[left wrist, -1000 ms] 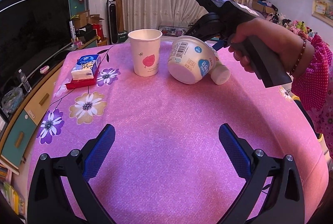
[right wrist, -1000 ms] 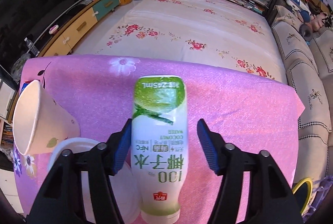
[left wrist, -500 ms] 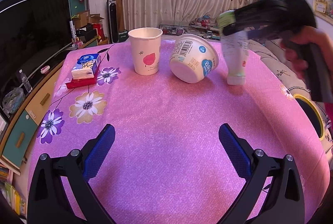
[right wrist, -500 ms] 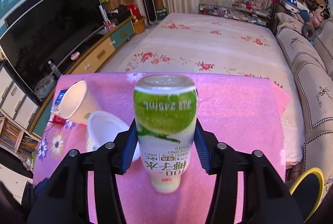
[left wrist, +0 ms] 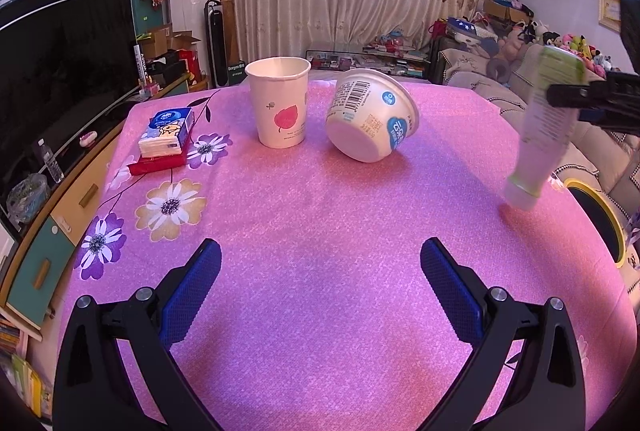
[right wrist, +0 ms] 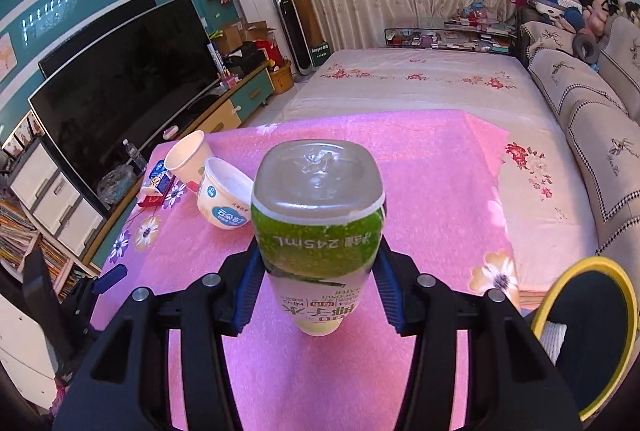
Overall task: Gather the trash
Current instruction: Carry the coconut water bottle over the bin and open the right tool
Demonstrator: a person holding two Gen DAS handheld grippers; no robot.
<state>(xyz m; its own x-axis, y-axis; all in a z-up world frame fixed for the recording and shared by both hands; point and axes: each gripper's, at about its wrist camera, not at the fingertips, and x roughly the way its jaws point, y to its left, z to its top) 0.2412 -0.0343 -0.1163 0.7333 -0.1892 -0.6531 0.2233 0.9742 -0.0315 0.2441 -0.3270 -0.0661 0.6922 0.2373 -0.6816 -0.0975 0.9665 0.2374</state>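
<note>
Right tool (right wrist: 318, 285) clamped on the bottle (right wrist: 318, 231), blue pads pressing both sides of its body. Bottle is upside down: cap end points at the surface (left wrist: 320, 211), clear base faces the camera. In the left view the bottle (left wrist: 548, 127) hangs tilted over the surface's right edge, cap just above the pink cloth, not clearly touching it. Motion-blurred there, so contact can't be confirmed.

Left tool (left wrist: 320, 283) has its fingers well apart, nothing between them, hovering low over bare pink cloth at the near side.

Bin (right wrist: 588, 343), yellow rim with a black liner, sits off the surface's right edge, just beside the bottle. Also visible in the left view (left wrist: 600, 219), lower than the cloth.

On the surface:
- Cup (left wrist: 280, 103), upright, white paper with a pink leaf print, far centre.
- Tub (left wrist: 370, 115), white, tipped on its side, bottom facing the left camera, just right of the cup. Whether they touch, can't tell.
- Tissue pack (left wrist: 168, 133), far left, lying on a flat red item (left wrist: 158, 165).

Cup and tub are well apart from both tools.
</note>
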